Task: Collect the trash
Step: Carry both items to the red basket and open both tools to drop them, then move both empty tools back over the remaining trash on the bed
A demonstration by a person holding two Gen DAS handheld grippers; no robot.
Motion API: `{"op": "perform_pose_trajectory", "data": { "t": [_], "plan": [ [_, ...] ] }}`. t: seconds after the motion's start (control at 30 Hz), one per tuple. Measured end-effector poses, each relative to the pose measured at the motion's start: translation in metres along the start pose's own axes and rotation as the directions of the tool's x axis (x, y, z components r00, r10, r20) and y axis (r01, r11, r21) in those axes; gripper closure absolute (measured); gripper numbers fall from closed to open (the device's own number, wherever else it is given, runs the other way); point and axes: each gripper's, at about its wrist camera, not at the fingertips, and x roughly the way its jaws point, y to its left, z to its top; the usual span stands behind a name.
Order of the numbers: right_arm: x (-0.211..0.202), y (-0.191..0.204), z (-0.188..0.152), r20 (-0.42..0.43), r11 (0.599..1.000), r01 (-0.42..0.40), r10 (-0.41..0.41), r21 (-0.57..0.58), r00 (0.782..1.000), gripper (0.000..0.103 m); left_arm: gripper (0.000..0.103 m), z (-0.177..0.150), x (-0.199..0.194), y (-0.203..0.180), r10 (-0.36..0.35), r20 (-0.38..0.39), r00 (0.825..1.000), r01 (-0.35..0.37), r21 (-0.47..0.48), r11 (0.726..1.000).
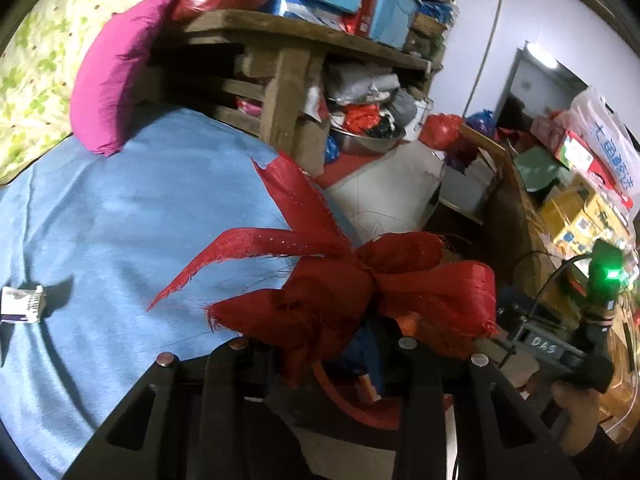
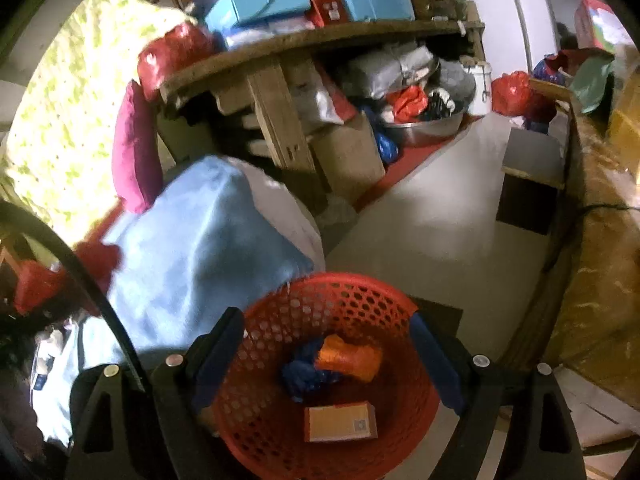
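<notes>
My left gripper (image 1: 324, 346) is shut on a crumpled red mesh ribbon (image 1: 352, 284), held above the edge of the blue bed sheet (image 1: 120, 220). Below the ribbon part of the red basket (image 1: 360, 404) shows. In the right wrist view my right gripper (image 2: 326, 344) is open and hovers over the red perforated basket (image 2: 272, 432). The basket holds an orange wrapper (image 2: 350, 358), a blue crumpled bag (image 2: 308, 376) and a small orange box (image 2: 340, 422). A small white carton (image 1: 22, 304) lies on the sheet at the far left.
A magenta pillow (image 1: 116, 80) and a floral quilt (image 1: 36, 60) lie at the bed's head. A cluttered wooden shelf (image 1: 288, 92) with boxes and bags stands behind. A steel bowl (image 2: 424, 124) sits on the pale floor (image 2: 432, 216). A wooden table (image 2: 600, 240) is on the right.
</notes>
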Motion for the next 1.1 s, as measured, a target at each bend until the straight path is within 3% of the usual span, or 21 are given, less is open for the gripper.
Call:
{"op": "perform_pose_trajectory", "data": {
  "t": [0.2, 0.5, 0.6, 0.67, 0.7, 0.87, 1.1],
  "plan": [
    [-0.028, -0.005, 0.008, 0.083, 1.0, 0.018, -0.02, 0.023, 0.996, 0.015, 0.067, 0.0, 0.023, -0.027, -0.045, -0.052, 0.998, 0.047, 0.04, 0.998],
    [-0.044, -0.013, 0.013, 0.129, 0.999, 0.01, -0.016, 0.053, 0.991, 0.015, 0.065, -0.004, 0.054, -0.055, -0.071, -0.129, 0.989, 0.081, 0.081, 0.993],
    [-0.045, -0.014, 0.013, 0.137, 0.999, 0.003, -0.01, 0.054, 0.99, 0.015, 0.057, -0.006, 0.06, -0.059, -0.055, -0.144, 0.988, 0.069, 0.094, 0.993],
    [-0.046, -0.015, 0.012, 0.14, 0.998, -0.002, -0.007, 0.059, 0.99, 0.015, 0.029, -0.007, 0.063, -0.061, -0.033, -0.158, 0.987, 0.049, 0.102, 0.994],
    [-0.046, -0.015, 0.012, 0.143, 0.998, -0.003, -0.006, 0.06, 0.99, 0.015, 0.025, -0.008, 0.063, -0.061, -0.023, -0.161, 0.987, 0.04, 0.105, 0.994],
    [-0.047, -0.015, 0.012, 0.142, 0.998, -0.004, -0.005, 0.061, 0.99, 0.015, 0.024, -0.008, 0.058, -0.056, -0.017, -0.164, 0.986, 0.035, 0.108, 0.994],
    [-0.044, -0.001, 0.014, 0.136, 0.999, -0.017, 0.012, 0.037, 0.991, 0.015, 0.024, 0.002, 0.024, -0.021, -0.009, -0.088, 0.996, 0.012, 0.03, 0.999]
  ]
}}
